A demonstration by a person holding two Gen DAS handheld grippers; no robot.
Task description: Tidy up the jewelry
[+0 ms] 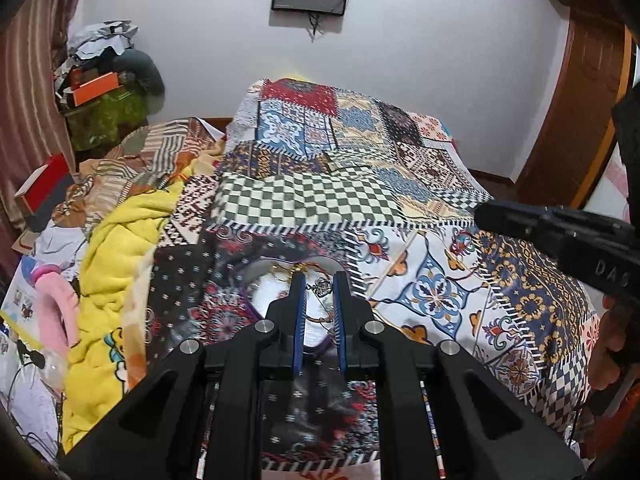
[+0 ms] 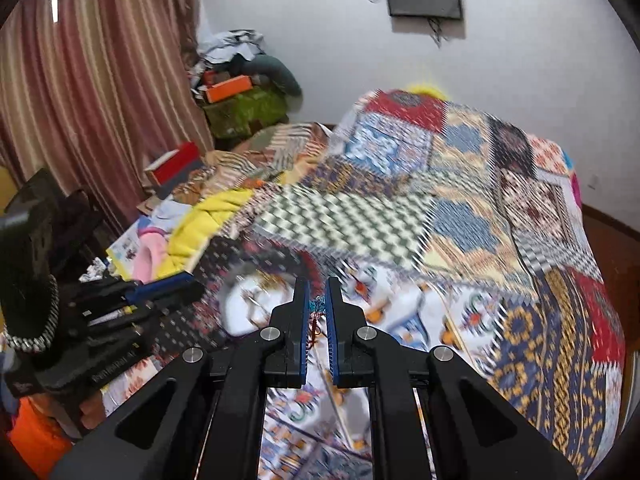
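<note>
A white plate lies on the patchwork bedspread and holds jewelry: a gold chain, a silver filigree pendant and a thin gold bangle. My left gripper hovers low over the plate, its fingers apart on either side of the pendant. In the blurred right wrist view, my right gripper is nearly closed on a small teal and red piece of jewelry, just right of the plate. The right gripper's black body also shows at the right edge of the left wrist view.
The patchwork bedspread covers the bed. A yellow blanket, pink slippers and a red box crowd the left side. A person's hand holds the right tool. The left tool sits left of the plate.
</note>
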